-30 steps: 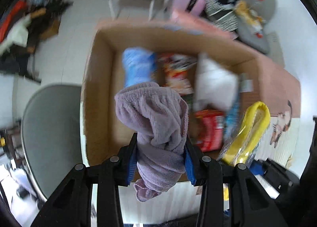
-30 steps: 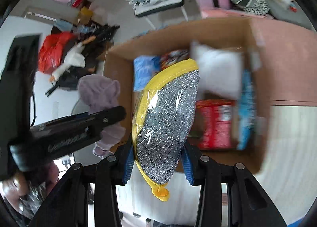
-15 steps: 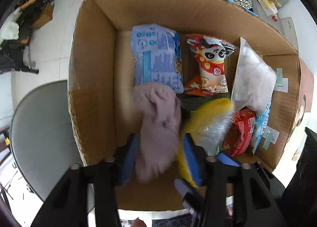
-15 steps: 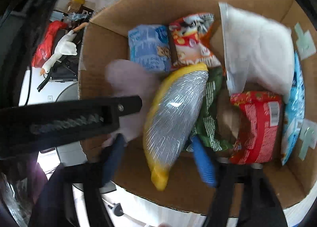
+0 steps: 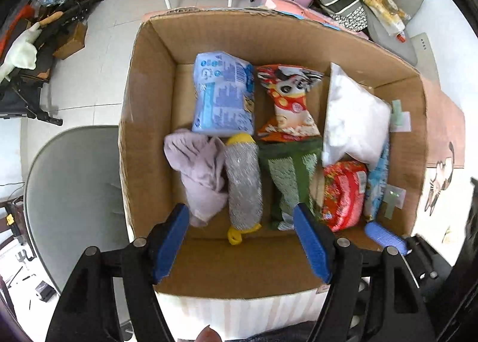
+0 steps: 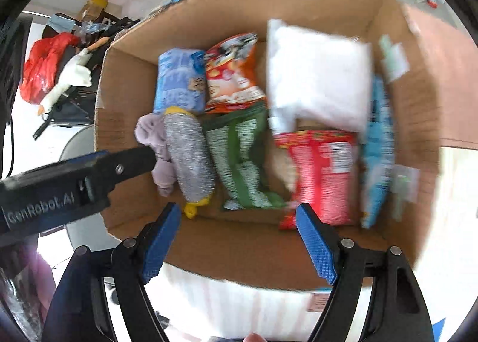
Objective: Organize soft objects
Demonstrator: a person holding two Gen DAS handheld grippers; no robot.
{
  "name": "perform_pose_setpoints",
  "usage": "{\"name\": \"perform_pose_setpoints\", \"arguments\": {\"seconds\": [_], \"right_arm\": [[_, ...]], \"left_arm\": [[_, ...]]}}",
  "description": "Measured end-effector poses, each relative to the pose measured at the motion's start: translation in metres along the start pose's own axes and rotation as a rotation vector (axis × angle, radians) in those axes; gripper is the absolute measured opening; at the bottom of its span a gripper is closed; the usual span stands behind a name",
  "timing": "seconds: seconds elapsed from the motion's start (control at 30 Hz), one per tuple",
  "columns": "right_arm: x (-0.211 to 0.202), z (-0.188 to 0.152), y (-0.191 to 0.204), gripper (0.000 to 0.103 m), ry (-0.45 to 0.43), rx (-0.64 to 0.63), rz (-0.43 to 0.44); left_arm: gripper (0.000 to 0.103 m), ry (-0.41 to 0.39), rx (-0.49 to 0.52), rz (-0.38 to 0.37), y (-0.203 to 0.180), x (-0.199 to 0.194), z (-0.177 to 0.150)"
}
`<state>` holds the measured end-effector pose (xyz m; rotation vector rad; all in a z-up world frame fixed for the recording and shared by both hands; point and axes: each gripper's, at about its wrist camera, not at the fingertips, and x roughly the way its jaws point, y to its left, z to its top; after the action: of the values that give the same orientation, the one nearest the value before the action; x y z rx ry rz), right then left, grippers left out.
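Observation:
A cardboard box (image 5: 143,132) holds several soft packs. A lilac towel (image 5: 200,171) lies at its near left, beside a silver glitter pouch with yellow trim (image 5: 243,186). Both also show in the right wrist view, towel (image 6: 155,135) and pouch (image 6: 191,159). My left gripper (image 5: 242,240) is open and empty above the box's near edge. My right gripper (image 6: 239,237) is open and empty too. One right finger shows at the left wrist view's lower right (image 5: 385,236).
In the box lie a blue pack (image 5: 222,97), a panda snack bag (image 5: 288,102), a white pillow pack (image 5: 352,120), a green pack (image 5: 291,180) and a red pack (image 5: 343,192). A grey chair (image 5: 71,198) stands left. Clutter lies behind.
Both grippers lowered over the box and opened. The towel and the glitter pouch left the jaws and now lie side by side on the box floor.

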<state>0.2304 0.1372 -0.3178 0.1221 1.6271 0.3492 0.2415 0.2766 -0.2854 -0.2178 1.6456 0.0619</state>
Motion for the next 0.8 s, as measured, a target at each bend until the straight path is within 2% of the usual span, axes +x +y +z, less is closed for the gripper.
{"name": "perform_pose_setpoints", "arguments": {"seconds": [0.07,0.23,0.4,0.43,0.5,0.8], "right_arm": [[-0.011,-0.003,-0.005,0.082,-0.019,-0.011,-0.046],[-0.040,-0.009,-0.020,0.083,-0.079,-0.044,-0.170],[-0.056,-0.015,-0.025,0.087,-0.119,-0.058,-0.237],[-0.059,-0.017,-0.027,0.091,-0.120,-0.063,-0.247],[-0.059,-0.017,-0.027,0.102,-0.130,-0.063,-0.263],[-0.069,-0.017,-0.033,0.103,-0.173,-0.062,-0.311]], "left_arm": [[0.070,-0.042,0.002,0.018,-0.004,-0.005,-0.010],[0.070,-0.115,-0.014,0.006,-0.012,-0.018,-0.034],[0.070,-0.165,-0.024,0.015,-0.019,-0.025,-0.042],[0.072,-0.174,-0.022,0.023,-0.020,-0.026,-0.043],[0.099,-0.190,-0.022,0.046,-0.021,-0.028,-0.044],[0.100,-0.256,-0.030,0.071,-0.023,-0.045,-0.050]]}}
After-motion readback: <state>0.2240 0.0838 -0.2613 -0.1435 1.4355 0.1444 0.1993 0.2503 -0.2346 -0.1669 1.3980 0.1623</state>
